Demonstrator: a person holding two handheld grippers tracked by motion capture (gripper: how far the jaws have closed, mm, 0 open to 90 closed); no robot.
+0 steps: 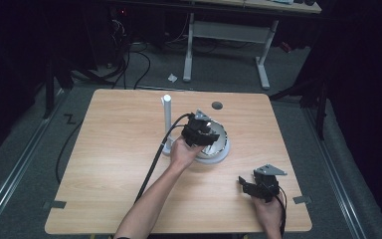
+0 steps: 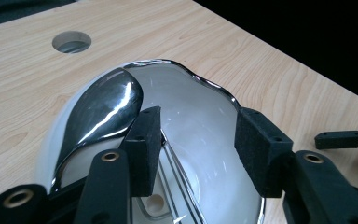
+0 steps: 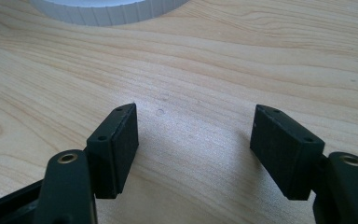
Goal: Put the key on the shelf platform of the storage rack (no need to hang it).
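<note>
Left gripper (image 2: 193, 149) hovered, fingers spread, over the shiny bowl (image 2: 186, 121); best to straddle its rim squarely. Right gripper (image 3: 193, 149) rested spread on the desk (image 3: 214, 60).

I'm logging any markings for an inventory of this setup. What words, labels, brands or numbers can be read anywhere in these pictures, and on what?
None can be read.
The shiny metal bowl, its white base and the white post bear no visible lettering.
The wooden table shows only grain and a round hole.
The left gripper and right gripper show plain black pads with no marks.
Items on the far desk are too small and dark to read.
</note>
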